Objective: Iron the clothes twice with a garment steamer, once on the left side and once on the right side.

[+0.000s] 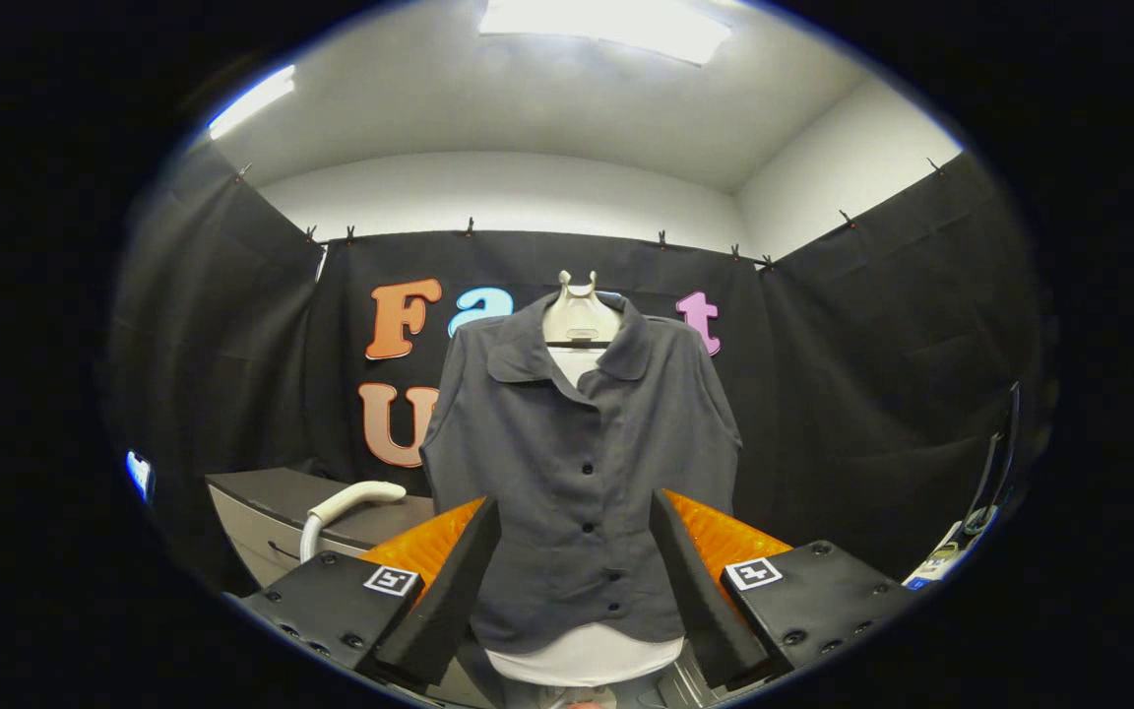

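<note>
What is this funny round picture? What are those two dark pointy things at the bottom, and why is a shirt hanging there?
The picture comes from a little camera riding on a hand-held grabbing tool that a person carries. It looks forward, and its wide lens bends everything round. The two pointy things are the tool's fingers; together they form the gripper. Its jaws stand open and hold nothing. Beyond them a dark grey button-up shirt hangs on a pale cream mannequin hanger, with a white lining showing at the collar and hem. Off to the left, a grey cabinet carries a white curved steamer handle. That is probably the tool for smoothing the shirt, and nothing has picked it up yet. Black cloth walls surround the booth.
</note>
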### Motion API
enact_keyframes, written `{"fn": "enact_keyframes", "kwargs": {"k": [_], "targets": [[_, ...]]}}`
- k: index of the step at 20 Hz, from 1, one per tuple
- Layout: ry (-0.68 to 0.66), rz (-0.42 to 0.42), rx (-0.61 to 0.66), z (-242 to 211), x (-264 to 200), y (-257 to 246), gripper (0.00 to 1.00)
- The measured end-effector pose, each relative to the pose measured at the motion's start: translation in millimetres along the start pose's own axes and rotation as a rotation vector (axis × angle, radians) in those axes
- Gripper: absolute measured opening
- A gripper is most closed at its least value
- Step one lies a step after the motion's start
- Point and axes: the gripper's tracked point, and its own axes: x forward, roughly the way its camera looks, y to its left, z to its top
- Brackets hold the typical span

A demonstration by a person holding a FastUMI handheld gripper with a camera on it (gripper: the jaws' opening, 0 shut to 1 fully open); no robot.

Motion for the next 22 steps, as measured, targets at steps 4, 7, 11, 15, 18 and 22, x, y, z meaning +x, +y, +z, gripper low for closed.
{"fn": "enact_keyframes", "kwargs": {"k": [4, 7, 11, 15, 18, 22], "targets": [[0.013, 0.059, -0.007, 2.9, 24.6, 36.4, 0.97], [0.026, 0.142, -0.005, 4.8, 51.3, 81.1, 0.97], [0.062, 0.264, 0.039, 3.7, 87.7, 154.9, 0.97], [0.102, 0.369, 0.072, 0.6, 140.0, 236.6, 0.97], [0.16, 0.441, 0.083, -12.4, 175.5, 304.5, 0.97], [0.331, 0.444, 0.083, -69.4, 216.0, 370.4, 0.98]]}}
